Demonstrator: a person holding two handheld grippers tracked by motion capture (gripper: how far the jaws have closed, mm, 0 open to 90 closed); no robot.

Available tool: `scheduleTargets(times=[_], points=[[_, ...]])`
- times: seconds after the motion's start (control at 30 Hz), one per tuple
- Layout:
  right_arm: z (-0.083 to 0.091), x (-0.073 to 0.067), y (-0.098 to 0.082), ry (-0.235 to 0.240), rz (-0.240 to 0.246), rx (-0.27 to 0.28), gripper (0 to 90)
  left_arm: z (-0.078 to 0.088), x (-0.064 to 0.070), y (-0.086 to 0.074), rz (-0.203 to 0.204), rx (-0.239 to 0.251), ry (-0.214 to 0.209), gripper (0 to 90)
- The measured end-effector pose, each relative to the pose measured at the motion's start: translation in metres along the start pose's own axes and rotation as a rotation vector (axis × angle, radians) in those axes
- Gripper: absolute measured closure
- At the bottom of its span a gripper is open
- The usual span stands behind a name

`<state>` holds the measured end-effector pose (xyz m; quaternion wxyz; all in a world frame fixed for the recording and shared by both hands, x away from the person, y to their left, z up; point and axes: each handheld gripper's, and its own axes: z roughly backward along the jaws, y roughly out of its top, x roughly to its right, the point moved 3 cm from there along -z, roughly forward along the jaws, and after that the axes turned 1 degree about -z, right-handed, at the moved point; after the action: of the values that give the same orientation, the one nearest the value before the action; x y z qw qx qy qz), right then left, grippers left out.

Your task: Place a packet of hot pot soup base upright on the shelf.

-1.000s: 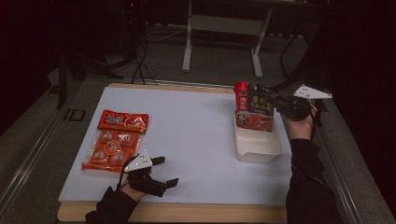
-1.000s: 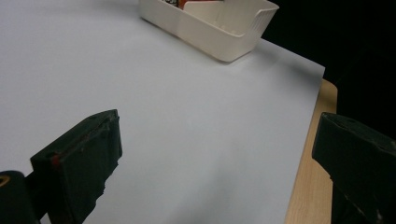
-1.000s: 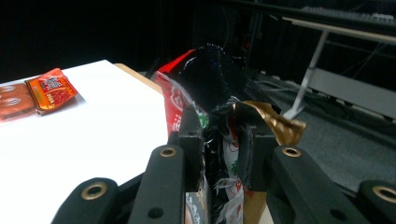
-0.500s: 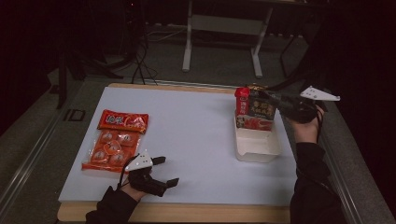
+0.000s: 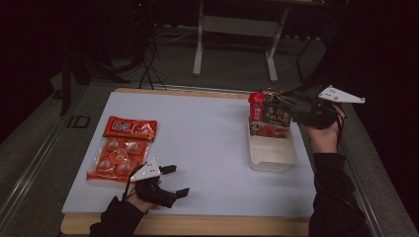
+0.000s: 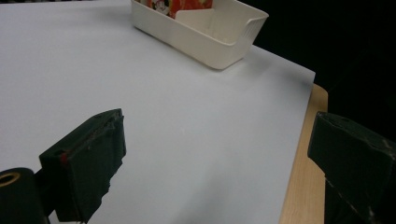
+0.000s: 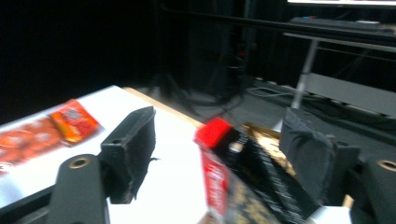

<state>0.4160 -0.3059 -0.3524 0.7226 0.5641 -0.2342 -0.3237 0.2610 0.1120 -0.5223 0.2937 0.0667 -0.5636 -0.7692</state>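
Observation:
A black and red snack pack stands upright at the far end of a white tray on the right of the mat. My right gripper is just right of it. In the right gripper view the pack sits low between the jaws of that gripper, which have just been opening; the left pad stands clear of it, so the gripper is open. My left gripper rests near the mat's front edge, open with nothing between its jaws. Its view looks toward the tray.
A red snack pack and an orange bag of round snacks lie on the left of the white mat. The wooden table edge runs along the front. Metal stand legs rise beyond the table.
The right gripper's jaws have spread apart, and that hand has lifted and drawn a little to the right. The pack stays standing in the tray. The left gripper has not moved.

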Motion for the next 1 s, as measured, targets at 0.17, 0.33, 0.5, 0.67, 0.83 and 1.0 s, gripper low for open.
scheduleTargets(times=[0.17, 0.33, 0.5, 0.67, 0.83, 1.0], points=[[-0.004, -0.022, -0.005, 0.016, 0.015, -0.015, 13.0, 0.006, -0.001, 0.006, 0.038, -0.039, -0.003, 4.5], [-0.002, -0.041, -0.012, 0.053, 0.004, -0.001, 10.2, 0.017, -0.007, 0.014, 0.008, -0.03, 0.014, 4.5], [0.002, -0.059, -0.023, 0.078, 0.04, -0.012, 13.5, 0.027, -0.014, 0.019, 0.0, -0.033, 0.034, 4.9], [0.008, -0.074, -0.038, 0.148, 0.043, -0.046, 13.8, 0.036, -0.02, 0.02, -0.003, -0.061, 0.047, 7.0], [0.011, -0.088, -0.054, 0.189, 0.051, -0.061, 15.7, 0.049, -0.029, 0.022, -0.002, -0.075, 0.083, 7.0], [0.015, -0.104, -0.065, 0.227, 0.065, -0.068, 13.5, 0.063, -0.039, 0.023, 0.013, -0.079, 0.114, 7.0]])
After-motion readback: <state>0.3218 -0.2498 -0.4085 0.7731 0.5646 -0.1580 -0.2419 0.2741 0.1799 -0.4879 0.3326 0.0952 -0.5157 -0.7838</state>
